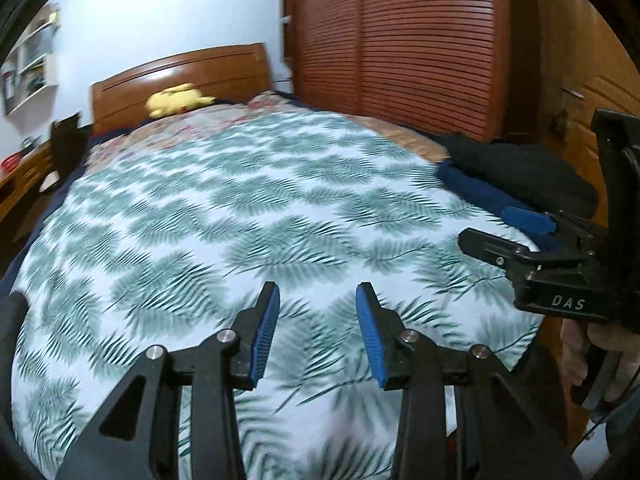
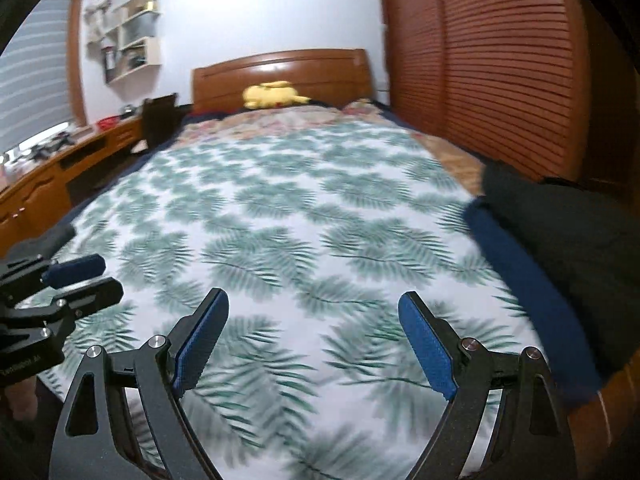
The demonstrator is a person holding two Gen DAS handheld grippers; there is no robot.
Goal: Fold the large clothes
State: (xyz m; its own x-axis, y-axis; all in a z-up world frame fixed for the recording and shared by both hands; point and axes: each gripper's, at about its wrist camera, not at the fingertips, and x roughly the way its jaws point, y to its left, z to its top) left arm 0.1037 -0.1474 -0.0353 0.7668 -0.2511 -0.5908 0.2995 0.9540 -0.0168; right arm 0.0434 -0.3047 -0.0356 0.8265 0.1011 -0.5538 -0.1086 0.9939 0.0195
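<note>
Dark clothes [image 1: 520, 172] lie heaped at the bed's right edge, on a leaf-print bedspread [image 1: 248, 216]; wooden headboard [image 2: 280, 70], yellow plush toy [image 2: 272, 94], slatted wardrobe [image 2: 500, 68] beyond; left gripper [image 1: 316, 292] jaws partly spread, right gripper [image 2: 314, 300] jaws wide, both empty.

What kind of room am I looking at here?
A bedroom in a home, most likely. A bed with a leaf-print cover fills the view, with a wooden headboard and a yellow plush toy at its far end. Slatted wooden wardrobe doors stand along one side.
</note>
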